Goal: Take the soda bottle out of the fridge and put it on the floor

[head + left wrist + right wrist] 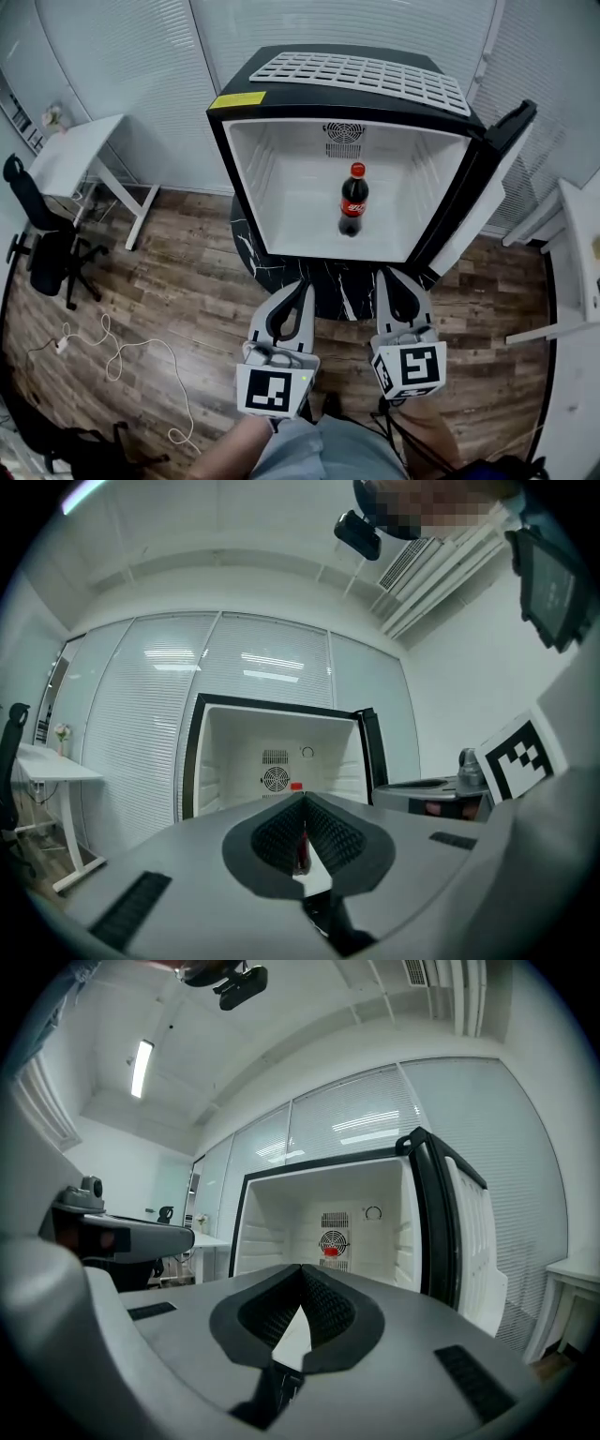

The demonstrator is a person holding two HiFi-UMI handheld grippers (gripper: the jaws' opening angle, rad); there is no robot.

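**Bottle (353, 202) standing in the fridge (281, 178), ahead of two closed grippers**

The left gripper (301, 285) and the right gripper (392, 274) are being held side by side, close together but not touching. Both are pointing level at the open fridge. Each gripper's own view is showing its two jaws with the tips pressed together and nothing clamped between them. The left gripper view is catching a sliver of the bottle through the slit below the joined tips, but that bottle is well beyond the jaws, not in them.

The bottle is standing upright on the fridge's inner bottom, straight ahead of both grippers and roughly on the line between them. It is well apart from both sets of fingertips. Its red cap is showing just above the jaw tips in each gripper view, in front of the round fan grille (343, 132) on the fridge's back wall.

The door (487, 178) is hanging open ahead and to the right of the right gripper. The fridge is sitting on a dark marbled tabletop (342, 291), whose near edge is lying just under the fingertips of both grippers. The wooden floor (187, 281) is spreading out below them. Far off to the left of the left gripper a white desk (70, 150) and a black chair (47, 244) are standing, and a white cable (122, 352) is lying on the floor.
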